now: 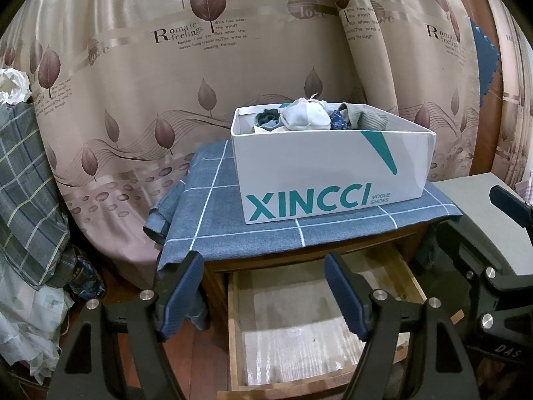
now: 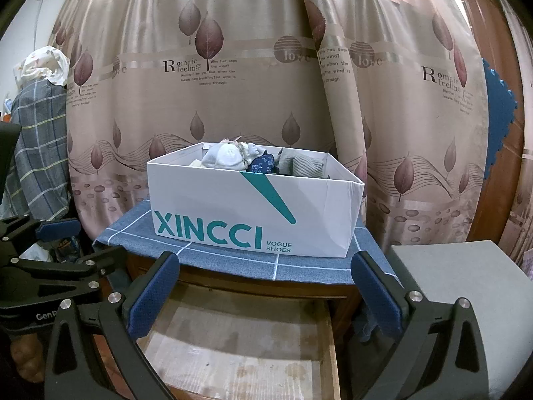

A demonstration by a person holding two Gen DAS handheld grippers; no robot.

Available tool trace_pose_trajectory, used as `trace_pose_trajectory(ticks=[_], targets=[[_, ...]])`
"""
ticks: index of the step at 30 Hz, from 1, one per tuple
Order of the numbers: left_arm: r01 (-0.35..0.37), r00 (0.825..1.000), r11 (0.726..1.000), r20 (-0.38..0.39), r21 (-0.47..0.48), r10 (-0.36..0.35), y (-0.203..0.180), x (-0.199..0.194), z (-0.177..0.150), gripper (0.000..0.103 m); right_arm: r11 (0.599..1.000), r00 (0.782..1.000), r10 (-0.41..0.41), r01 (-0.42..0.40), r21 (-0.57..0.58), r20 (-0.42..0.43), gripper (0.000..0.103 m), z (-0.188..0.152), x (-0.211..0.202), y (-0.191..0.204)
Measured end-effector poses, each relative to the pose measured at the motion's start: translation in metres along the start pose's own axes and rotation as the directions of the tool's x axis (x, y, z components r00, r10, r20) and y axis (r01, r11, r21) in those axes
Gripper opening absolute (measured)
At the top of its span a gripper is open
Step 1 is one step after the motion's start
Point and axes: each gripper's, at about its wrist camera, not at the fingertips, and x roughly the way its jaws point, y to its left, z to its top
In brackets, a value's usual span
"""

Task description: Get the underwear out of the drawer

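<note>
Underwear in box, grippers spread wide

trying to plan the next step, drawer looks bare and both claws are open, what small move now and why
Probably draw both claws back. The open drawer shows only its bare lining, the rolled underwear sits in the shoe box on top, and the left claw and right claw hold nothing.

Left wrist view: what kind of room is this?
Likely a bedroom or a similar room at home. A long beige curtain printed with leaves hangs behind a wooden nightstand with an open drawer, and a white XINCCI shoe box of folded clothing sits on its blue checked cloth.
</note>
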Motion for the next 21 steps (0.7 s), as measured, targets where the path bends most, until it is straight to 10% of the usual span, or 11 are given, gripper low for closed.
trace_pose_trajectory(ticks=[21], targets=[[-0.001, 1.0, 1.0, 0.001, -0.003, 0.001, 0.0004, 0.0003, -0.0005, 0.077, 1.0, 1.0, 0.0, 0.0, -0.002, 0.0, 0.102, 0.0001, -0.0001, 0.0001]])
